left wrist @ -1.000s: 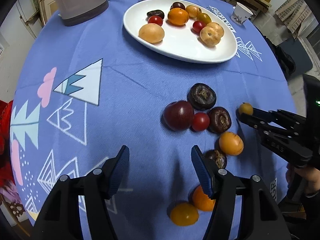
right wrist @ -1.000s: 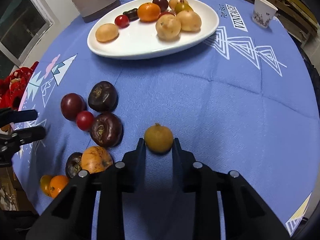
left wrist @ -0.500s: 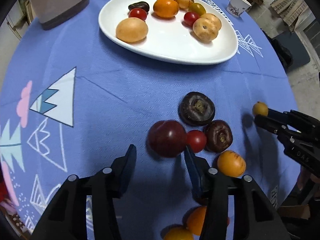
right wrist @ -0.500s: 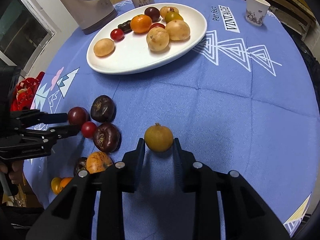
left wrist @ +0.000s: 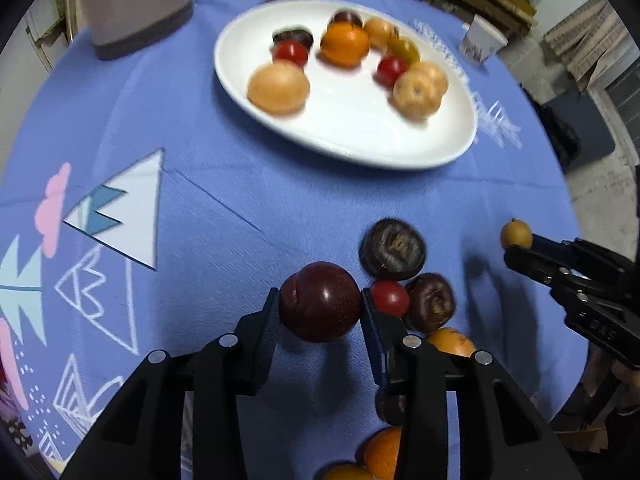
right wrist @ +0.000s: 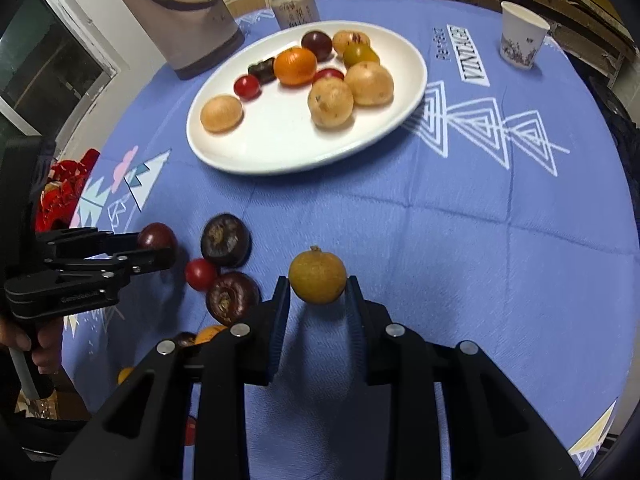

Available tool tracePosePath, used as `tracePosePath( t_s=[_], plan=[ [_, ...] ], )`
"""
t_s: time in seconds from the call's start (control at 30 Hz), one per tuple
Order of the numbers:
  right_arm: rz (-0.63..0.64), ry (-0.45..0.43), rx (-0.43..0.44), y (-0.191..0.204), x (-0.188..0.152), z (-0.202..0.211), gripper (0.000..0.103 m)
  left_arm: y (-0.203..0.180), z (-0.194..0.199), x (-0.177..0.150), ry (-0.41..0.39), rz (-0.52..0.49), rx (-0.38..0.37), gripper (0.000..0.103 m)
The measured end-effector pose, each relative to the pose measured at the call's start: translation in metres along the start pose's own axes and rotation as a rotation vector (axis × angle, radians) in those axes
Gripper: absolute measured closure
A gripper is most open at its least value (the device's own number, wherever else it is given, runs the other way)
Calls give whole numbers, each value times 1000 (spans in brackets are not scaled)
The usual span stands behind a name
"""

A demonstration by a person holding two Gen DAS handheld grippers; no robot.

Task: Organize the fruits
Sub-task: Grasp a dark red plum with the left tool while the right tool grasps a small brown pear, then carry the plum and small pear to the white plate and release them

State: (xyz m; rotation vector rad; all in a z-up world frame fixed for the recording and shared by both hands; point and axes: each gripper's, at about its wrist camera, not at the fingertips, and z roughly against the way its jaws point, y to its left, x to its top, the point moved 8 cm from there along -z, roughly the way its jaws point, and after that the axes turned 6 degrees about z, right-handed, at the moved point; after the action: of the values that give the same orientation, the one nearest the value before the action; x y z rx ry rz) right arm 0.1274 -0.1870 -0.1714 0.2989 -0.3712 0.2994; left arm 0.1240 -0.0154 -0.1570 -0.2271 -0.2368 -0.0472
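The tabletop [right wrist: 460,216] wears a blue printed cloth, and the white plate [right wrist: 280,152] of fruit sits toward its far side. Nearer than the plate, the left tongs [left wrist: 320,308] have just been closing and now press on both sides of a dark red plum [left wrist: 320,300]. To the right of that, well short of the plate, the right tongs [right wrist: 318,292] stay clamped on a small yellow-brown fruit [right wrist: 317,274], held clear of the cloth.

A blue cloth [right wrist: 460,208] printed with white triangles covers the round worktop. At its eleven o'clock edge stands a beige bag [right wrist: 180,12]; a pale can [right wrist: 295,9] sits at twelve and a paper cup [right wrist: 522,36] at two.
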Motion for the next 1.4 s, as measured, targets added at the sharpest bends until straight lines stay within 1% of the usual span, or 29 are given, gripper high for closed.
tracePosePath(
  t_s=[0.2, 0.27, 0.47, 0.7, 0.93, 1.17, 1.4],
  plan=[
    [13, -55, 12, 6, 17, 22, 75, 5, 33, 15, -73, 10, 1, 63],
    [20, -68, 14, 9, 23, 28, 75, 6, 42, 20, -102, 6, 13, 63],
    [33, -96, 14, 10, 37, 39, 75, 1, 56, 31, -126, -2, 18, 63],
    [43, -131, 14, 8, 59, 45, 75, -11, 61, 53, -150, -30, 24, 63],
    [55, -171, 25, 6, 97, 44, 75, -17, 60, 84, -173, -32, 14, 63],
    [50, -191, 40, 2, 130, 29, 75, -20, 51, 116, -183, -30, 15, 63],
    [45, -196, 45, -4, 156, 11, 75, -18, 41, 145, -192, -23, 19, 63]
  ],
)
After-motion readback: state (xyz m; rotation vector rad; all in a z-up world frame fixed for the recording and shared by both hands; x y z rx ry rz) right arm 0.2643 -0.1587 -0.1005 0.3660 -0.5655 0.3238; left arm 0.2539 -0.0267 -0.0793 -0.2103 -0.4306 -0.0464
